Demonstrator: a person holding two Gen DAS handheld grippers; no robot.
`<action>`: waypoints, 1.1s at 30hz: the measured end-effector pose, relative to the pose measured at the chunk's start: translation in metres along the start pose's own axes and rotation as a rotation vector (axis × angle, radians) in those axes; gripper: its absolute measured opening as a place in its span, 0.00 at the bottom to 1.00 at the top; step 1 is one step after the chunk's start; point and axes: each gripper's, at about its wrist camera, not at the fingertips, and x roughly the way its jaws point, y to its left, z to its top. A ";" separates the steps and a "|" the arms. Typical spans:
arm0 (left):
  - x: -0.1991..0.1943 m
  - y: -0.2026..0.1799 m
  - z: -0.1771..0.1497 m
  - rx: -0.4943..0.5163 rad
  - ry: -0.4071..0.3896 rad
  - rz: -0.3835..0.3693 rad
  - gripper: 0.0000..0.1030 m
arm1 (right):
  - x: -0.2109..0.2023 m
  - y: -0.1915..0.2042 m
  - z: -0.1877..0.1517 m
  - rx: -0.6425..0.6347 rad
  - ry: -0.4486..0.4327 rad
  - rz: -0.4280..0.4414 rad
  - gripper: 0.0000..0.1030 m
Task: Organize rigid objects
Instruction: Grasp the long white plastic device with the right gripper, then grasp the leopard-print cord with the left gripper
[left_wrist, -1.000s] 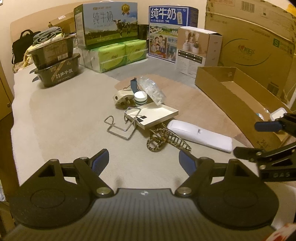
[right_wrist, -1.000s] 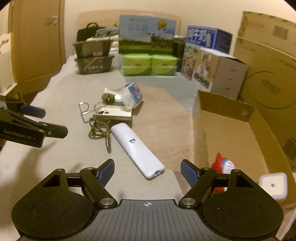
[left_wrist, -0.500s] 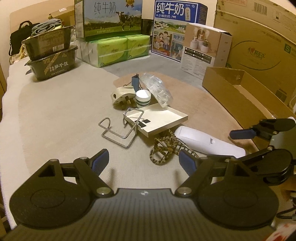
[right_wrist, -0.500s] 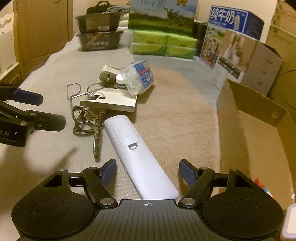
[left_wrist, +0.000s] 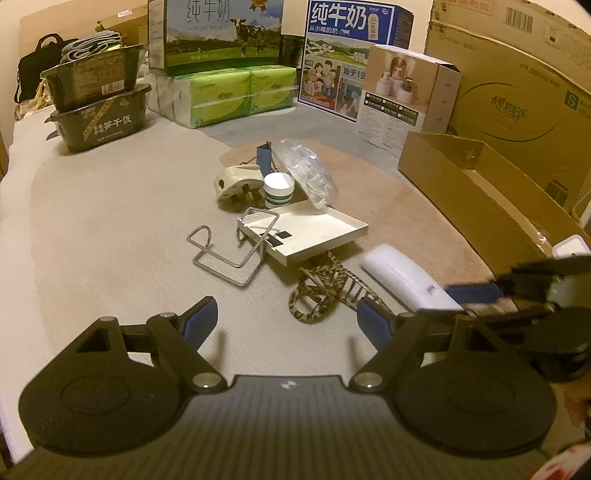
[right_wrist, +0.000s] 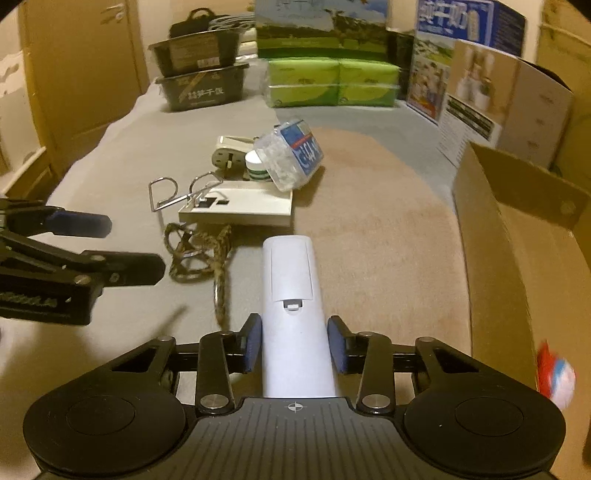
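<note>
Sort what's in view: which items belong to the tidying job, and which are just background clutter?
Job items:
- white remote, right gripper closing around it
- wire rack
- shallow white tray
- leopard-print strap
- wall plug
- small white jar
- open cardboard box

Lying about:
- milk cartons
- green tissue packs
- black food trays

Both milk cartons, the green one (left_wrist: 221, 33) and the blue one (left_wrist: 351, 55), say 纯牛奶; big cardboard box (left_wrist: 517, 96) has an "S".

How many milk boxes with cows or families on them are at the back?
2. The green milk box sits atop the green tissue packs; the blue milk box stands to its right. Others may be hidden.
</note>
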 end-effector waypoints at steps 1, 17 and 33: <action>0.000 -0.001 0.000 -0.002 -0.001 -0.002 0.78 | -0.005 0.001 -0.005 0.025 0.002 -0.011 0.38; 0.009 -0.007 -0.001 -0.022 -0.004 -0.020 0.78 | -0.003 0.000 -0.014 -0.001 -0.065 0.020 0.38; 0.051 -0.036 0.010 -0.020 0.032 0.095 0.51 | -0.013 -0.013 -0.023 0.037 -0.093 -0.049 0.37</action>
